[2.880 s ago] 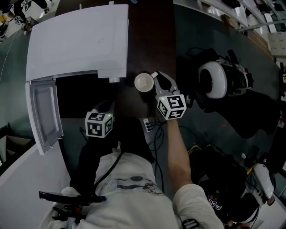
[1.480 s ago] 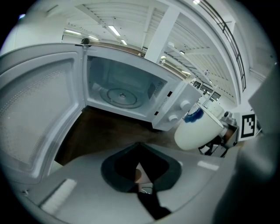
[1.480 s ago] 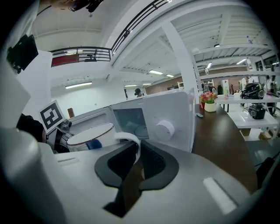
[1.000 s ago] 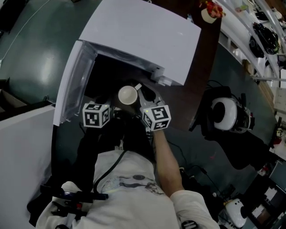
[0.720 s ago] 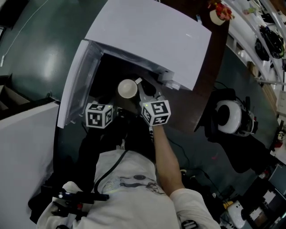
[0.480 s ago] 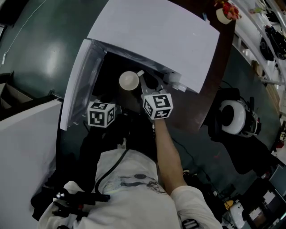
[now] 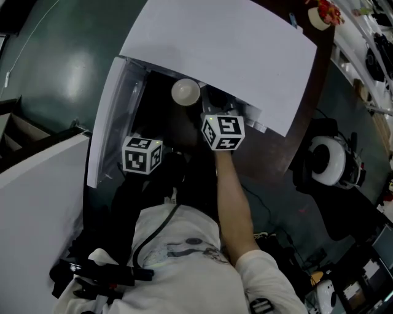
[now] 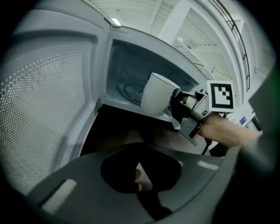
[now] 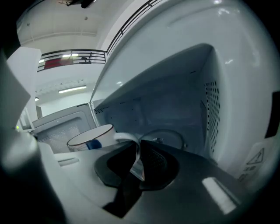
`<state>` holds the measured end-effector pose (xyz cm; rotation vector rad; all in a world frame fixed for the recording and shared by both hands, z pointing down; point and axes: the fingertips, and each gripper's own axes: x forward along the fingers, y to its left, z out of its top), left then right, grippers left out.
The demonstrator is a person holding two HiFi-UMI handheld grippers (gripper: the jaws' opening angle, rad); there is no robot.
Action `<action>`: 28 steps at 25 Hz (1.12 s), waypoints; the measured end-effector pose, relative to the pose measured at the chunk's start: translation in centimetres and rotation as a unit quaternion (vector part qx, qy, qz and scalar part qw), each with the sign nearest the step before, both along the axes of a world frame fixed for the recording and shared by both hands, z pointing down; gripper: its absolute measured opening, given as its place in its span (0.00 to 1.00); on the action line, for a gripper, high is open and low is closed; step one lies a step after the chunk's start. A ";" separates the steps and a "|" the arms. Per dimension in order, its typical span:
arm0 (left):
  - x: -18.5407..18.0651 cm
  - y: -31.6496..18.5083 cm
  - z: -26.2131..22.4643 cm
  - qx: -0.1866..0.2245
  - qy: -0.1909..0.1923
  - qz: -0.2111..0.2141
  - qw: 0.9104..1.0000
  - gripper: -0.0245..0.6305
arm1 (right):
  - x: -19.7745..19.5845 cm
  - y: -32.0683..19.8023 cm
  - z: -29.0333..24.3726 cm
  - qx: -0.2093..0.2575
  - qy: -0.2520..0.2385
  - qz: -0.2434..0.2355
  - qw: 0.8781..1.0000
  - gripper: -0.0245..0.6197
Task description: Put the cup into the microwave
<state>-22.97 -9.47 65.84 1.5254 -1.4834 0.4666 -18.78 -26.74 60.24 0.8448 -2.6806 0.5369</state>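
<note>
A white cup (image 7: 185, 92) hangs at the mouth of the open white microwave (image 7: 215, 55), and my right gripper (image 7: 201, 104) is shut on its handle. In the right gripper view the cup (image 9: 89, 138) sits just left of the jaws, its handle (image 9: 131, 148) is clamped between the pads, and the cavity with its turntable (image 9: 164, 136) lies straight ahead. My left gripper (image 7: 153, 160) stays low in front of the open door (image 7: 113, 116). Its jaws stand together with nothing in them. The left gripper view shows the cup (image 8: 157, 94) and right gripper (image 8: 179, 105) before the cavity.
The microwave door (image 8: 43, 113) swings out on the left. The microwave stands on a brown table (image 7: 270, 159). A white headset (image 7: 328, 160) lies to the right on dark gear, and a small flower pot (image 7: 322, 15) stands at the far right corner.
My right gripper has carried the cup forward from in front of the microwave up to its opening. The left gripper has shifted only slightly.
</note>
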 end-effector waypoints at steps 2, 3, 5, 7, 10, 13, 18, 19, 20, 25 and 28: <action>0.0 0.0 0.1 -0.002 0.000 0.003 1.000 0.04 | -0.3 -0.9 0.1 0.001 -0.005 0.014 1.000 0.09; 0.1 0.0 0.2 -0.003 0.000 0.005 1.000 0.04 | -0.4 -1.3 0.2 0.002 -0.007 0.023 1.000 0.09; 0.2 0.1 0.4 -0.006 0.001 0.010 1.000 0.04 | -0.5 -2.3 0.3 0.003 -0.012 0.043 0.999 0.09; 0.4 0.3 0.6 -0.009 0.002 0.017 1.000 0.04 | -0.5 -3.3 0.5 0.004 -0.017 0.064 0.998 0.09; 0.7 0.5 0.9 -0.013 0.003 0.023 1.000 0.04 | -0.8 -4.3 0.7 0.011 -0.016 0.085 0.996 0.09; 0.6 0.9 1.1 -0.018 0.005 0.025 1.000 0.04 | -1.2 -4.9 0.9 0.022 -0.006 0.102 0.995 0.09; 0.4 1.3 1.3 -0.022 0.005 0.024 0.999 0.04 | -0.3 -6.3 1.4 0.018 -0.007 0.164 0.986 0.10; 0.3 1.4 1.3 -0.023 0.005 0.024 0.999 0.04 | 0.0 -6.6 1.5 0.017 -0.007 0.177 0.984 0.10; 0.3 1.5 1.4 -0.024 0.005 0.025 0.999 0.04 | 0.2 -6.9 1.6 0.016 -0.008 0.188 0.982 0.10; 0.2 1.9 1.8 -0.028 0.005 0.026 0.999 0.04 | 0.7 -7.6 2.0 0.017 -0.014 0.228 0.973 0.10; 0.2 2.2 1.9 -0.029 0.006 0.025 0.999 0.04 | 0.8 -7.7 2.3 0.021 -0.009 0.237 0.971 0.09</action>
